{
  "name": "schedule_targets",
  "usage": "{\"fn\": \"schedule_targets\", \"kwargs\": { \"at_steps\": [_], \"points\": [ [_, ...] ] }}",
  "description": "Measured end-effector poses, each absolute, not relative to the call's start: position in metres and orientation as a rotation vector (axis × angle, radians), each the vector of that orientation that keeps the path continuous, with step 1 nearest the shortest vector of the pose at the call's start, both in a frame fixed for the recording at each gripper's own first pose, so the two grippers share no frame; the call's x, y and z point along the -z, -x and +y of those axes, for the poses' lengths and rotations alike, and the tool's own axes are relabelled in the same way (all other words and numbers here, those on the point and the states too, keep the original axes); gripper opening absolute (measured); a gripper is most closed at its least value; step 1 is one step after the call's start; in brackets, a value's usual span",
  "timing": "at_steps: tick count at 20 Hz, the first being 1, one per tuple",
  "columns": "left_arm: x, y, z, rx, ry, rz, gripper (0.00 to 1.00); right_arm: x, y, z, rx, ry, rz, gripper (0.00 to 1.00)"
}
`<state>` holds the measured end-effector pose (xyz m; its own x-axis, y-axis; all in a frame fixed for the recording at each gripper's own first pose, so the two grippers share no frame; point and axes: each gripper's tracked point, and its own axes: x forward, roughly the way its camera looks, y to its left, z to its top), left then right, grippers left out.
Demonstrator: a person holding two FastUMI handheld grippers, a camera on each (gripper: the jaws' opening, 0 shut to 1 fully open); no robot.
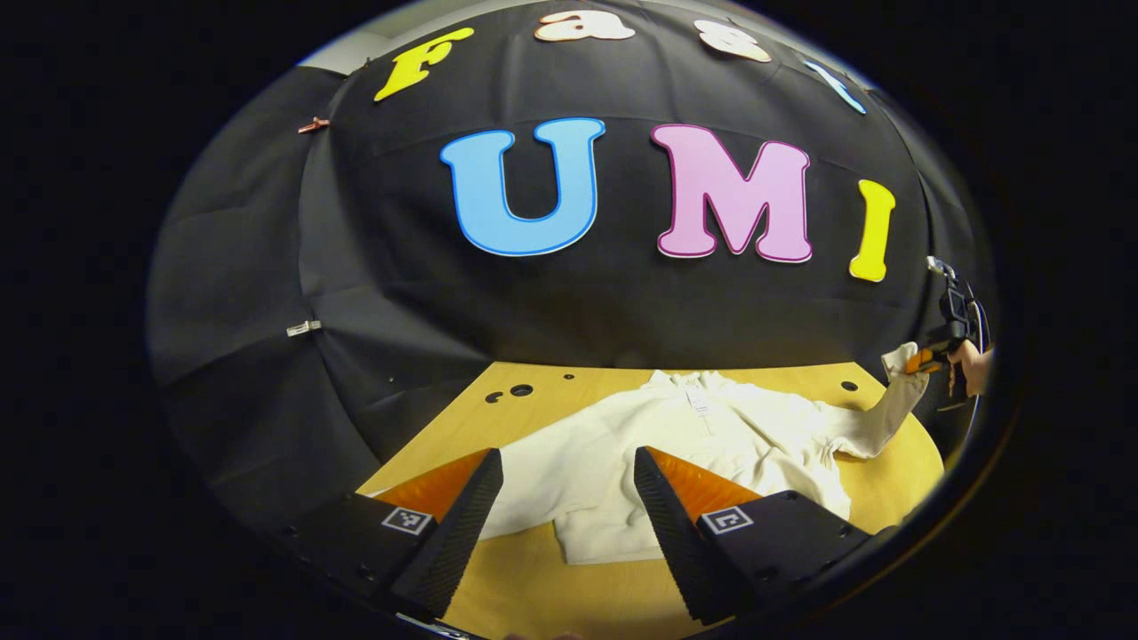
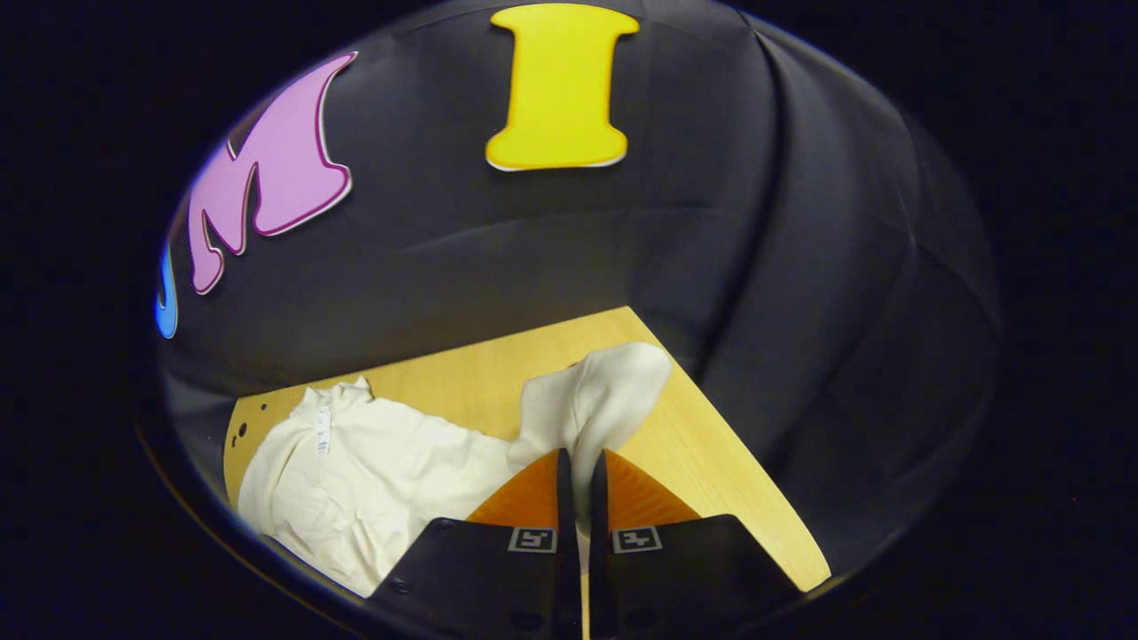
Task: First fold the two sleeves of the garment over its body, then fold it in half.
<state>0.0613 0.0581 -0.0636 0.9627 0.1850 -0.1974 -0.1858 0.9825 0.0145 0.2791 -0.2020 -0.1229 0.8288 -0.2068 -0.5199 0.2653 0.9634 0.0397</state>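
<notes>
One cream garment [image 1: 676, 444] lies on my tabletop [image 1: 533, 578], neck label [image 1: 699, 402] unreadable — left tongs [image 1: 567, 507] gape above it; right tongs [image 2: 581, 484] pinch one sleeve [image 2: 596, 400] — lifted.

cream garment [image 1: 676, 436], light wooden table [image 1: 533, 587]

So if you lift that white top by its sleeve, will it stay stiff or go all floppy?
Probably floppy: the sleeve droops and folds over where the right gripper pinches it. The white top lies wrinkled on the table, so it likely bends easily. It looks soft, probably not slippery.
</notes>
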Motion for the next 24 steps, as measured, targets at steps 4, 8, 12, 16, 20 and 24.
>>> {"fn": "schedule_targets", "kwargs": {
  "at_steps": [4,8,12,16,20,24],
  "points": [
    [0.068,-0.055,0.070,-0.216,0.011,0.202,0.94,0.102,-0.310,-0.135,0.149,-0.092,0.513,0.08],
    [0.071,-0.052,0.085,-0.243,0.032,0.205,0.94,0.087,-0.344,-0.060,0.048,-0.089,0.490,0.07],
    [0.077,-0.048,0.099,-0.268,0.057,0.211,0.94,0.078,-0.365,0.020,-0.070,-0.034,0.482,0.08],
    [0.087,-0.042,0.112,-0.284,0.078,0.225,0.94,0.083,-0.382,0.114,-0.175,-0.029,0.488,0.08],
    [0.098,-0.037,0.137,-0.308,0.096,0.250,0.94,0.111,-0.381,0.204,-0.281,0.023,0.529,0.07],
    [0.105,-0.035,0.165,-0.337,0.121,0.246,0.94,0.158,-0.372,0.291,-0.385,0.092,0.583,0.07]
  ]
}}
